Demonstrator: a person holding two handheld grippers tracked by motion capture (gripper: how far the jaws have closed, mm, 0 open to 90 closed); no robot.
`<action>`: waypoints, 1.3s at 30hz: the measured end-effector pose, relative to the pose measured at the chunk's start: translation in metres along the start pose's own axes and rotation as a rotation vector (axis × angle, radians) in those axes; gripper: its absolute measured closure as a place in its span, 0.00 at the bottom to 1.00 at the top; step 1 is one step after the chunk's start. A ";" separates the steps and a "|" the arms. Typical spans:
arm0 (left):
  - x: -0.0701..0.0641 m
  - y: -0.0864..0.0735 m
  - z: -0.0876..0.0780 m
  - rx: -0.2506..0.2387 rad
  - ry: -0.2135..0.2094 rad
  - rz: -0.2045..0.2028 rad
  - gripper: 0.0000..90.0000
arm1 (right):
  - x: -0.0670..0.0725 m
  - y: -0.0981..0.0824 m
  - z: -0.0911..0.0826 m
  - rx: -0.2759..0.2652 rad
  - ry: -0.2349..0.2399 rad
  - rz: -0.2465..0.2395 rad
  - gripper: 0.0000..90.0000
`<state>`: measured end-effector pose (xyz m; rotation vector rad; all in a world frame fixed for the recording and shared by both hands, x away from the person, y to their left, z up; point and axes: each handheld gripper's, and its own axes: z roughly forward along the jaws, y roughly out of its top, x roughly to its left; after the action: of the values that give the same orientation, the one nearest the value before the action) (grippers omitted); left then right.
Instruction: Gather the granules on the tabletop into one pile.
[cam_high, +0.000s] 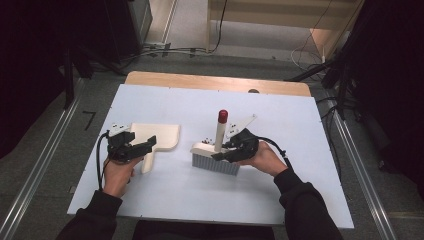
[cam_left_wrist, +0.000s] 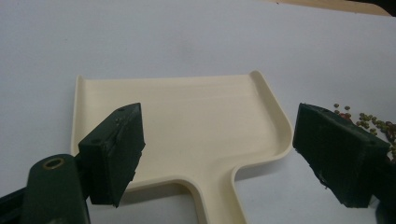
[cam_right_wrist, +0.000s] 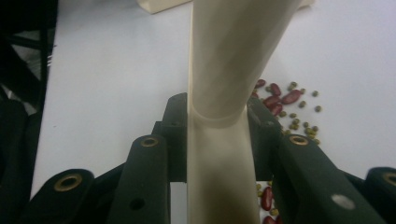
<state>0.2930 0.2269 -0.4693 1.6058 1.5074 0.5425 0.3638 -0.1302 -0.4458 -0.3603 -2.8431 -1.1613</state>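
Observation:
A cream dustpan (cam_high: 162, 136) (cam_left_wrist: 187, 116) lies flat on the white board, left of centre, handle toward the person. My left gripper (cam_high: 144, 146) (cam_left_wrist: 224, 154) hovers open over the pan's neck, a jaw on either side and clear of it. A cream brush (cam_high: 216, 160) with grey bristles stands at the centre; its upright handle (cam_high: 220, 132) (cam_right_wrist: 224, 70) ends in a red tip (cam_high: 223, 116). My right gripper (cam_high: 224, 151) (cam_right_wrist: 219, 135) is shut on the handle's lower part. Red and green beans (cam_right_wrist: 285, 100) (cam_left_wrist: 369, 122) lie scattered beside the brush.
The white board (cam_high: 280, 190) covers a wooden table whose far edge (cam_high: 215, 82) shows behind it. Metal floor rails (cam_high: 40, 165) run along both sides, and cables (cam_high: 175, 50) lie on the floor beyond. Bare board spreads in front of the person and at the far right.

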 end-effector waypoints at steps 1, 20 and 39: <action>0.000 0.000 0.000 0.001 0.000 0.000 0.19 | -0.001 0.000 0.000 -0.008 0.001 -0.002 0.71; 0.000 0.000 0.000 0.005 -0.003 -0.002 0.19 | -0.021 -0.003 -0.007 -0.040 -0.085 0.045 0.71; 0.003 -0.001 -0.001 0.003 -0.011 -0.013 0.19 | 0.000 0.018 0.011 -0.296 -0.269 0.417 0.71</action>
<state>0.2924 0.2296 -0.4703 1.5978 1.5107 0.5236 0.3684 -0.1102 -0.4416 -1.1401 -2.5940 -1.5245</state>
